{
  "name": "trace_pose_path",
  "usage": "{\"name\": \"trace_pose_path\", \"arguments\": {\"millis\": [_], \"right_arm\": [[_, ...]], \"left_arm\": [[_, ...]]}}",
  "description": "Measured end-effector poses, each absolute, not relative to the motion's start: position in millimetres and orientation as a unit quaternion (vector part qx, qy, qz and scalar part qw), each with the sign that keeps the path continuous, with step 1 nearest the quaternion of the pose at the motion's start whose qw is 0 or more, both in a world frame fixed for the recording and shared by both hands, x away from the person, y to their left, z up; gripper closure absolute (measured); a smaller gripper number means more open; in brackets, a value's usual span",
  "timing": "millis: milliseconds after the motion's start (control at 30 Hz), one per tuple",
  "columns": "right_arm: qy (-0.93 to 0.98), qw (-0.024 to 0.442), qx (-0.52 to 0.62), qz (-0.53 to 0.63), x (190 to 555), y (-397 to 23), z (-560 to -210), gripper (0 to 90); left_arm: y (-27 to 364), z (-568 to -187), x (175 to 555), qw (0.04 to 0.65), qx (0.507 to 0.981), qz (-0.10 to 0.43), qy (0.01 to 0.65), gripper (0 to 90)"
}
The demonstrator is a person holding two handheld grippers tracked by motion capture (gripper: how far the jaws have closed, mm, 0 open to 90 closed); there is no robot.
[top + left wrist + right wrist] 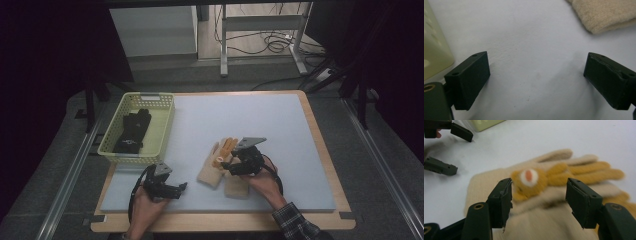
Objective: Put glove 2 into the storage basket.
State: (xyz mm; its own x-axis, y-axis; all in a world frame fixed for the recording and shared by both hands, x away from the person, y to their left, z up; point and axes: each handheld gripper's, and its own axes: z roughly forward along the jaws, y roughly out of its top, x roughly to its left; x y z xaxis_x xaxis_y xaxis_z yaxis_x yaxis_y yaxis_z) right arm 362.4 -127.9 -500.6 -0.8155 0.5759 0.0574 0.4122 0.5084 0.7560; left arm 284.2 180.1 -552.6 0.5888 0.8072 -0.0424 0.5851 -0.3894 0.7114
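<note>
Setting reads as a lab recording bay — dark curtain walls [45, 75], wooden table with pale blue foam mat [240, 125], aluminium floor rails [65, 185], loose black cables [270, 42] beneath a grey metal frame [260, 22].

A cream knitted glove [212, 170] with mustard-yellow fingers and a small round bear-face patch is laid flat on the pale tabletop [280, 130], fingers pointed away from the person. A second cream glove [236, 186] is partly overlapped beside it. A black glove [132, 131] is laid inside the yellow-green perforated basket [160, 135] at the left.
</note>
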Motion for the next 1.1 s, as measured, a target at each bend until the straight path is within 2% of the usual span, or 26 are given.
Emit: {"name": "trace_pose_path", "arguments": {"millis": [133,267,333,367,500,800,1100], "right_arm": [[0.868,0.101,0.277,0.4,365,-111,-504,35.3],[0.883,0.132,0.26,0.368,370,-97,-515,36.8],[0.89,0.158,0.249,0.347,370,-91,-522,46.6],[0.893,0.163,0.239,0.344,369,-90,-524,54.6],[0.894,0.162,0.237,0.344,365,-90,-519,62.9],[0.886,0.122,0.215,0.392,357,-120,-471,64.9],[0.895,0.123,0.183,0.387,339,-160,-449,64.8]], "left_arm": [[180,-553,284,0.353,0.818,0.158,0.426,7.0],[180,-553,284,0.353,0.818,0.158,0.426,7.0],[180,-553,284,0.353,0.818,0.159,0.426,7.0],[180,-553,284,0.353,0.818,0.159,0.426,7.0],[180,-553,284,0.353,0.818,0.159,0.426,7.1],[180,-553,284,0.354,0.817,0.16,0.426,7.1],[180,-553,284,0.355,0.817,0.159,0.426,7.1]]}}
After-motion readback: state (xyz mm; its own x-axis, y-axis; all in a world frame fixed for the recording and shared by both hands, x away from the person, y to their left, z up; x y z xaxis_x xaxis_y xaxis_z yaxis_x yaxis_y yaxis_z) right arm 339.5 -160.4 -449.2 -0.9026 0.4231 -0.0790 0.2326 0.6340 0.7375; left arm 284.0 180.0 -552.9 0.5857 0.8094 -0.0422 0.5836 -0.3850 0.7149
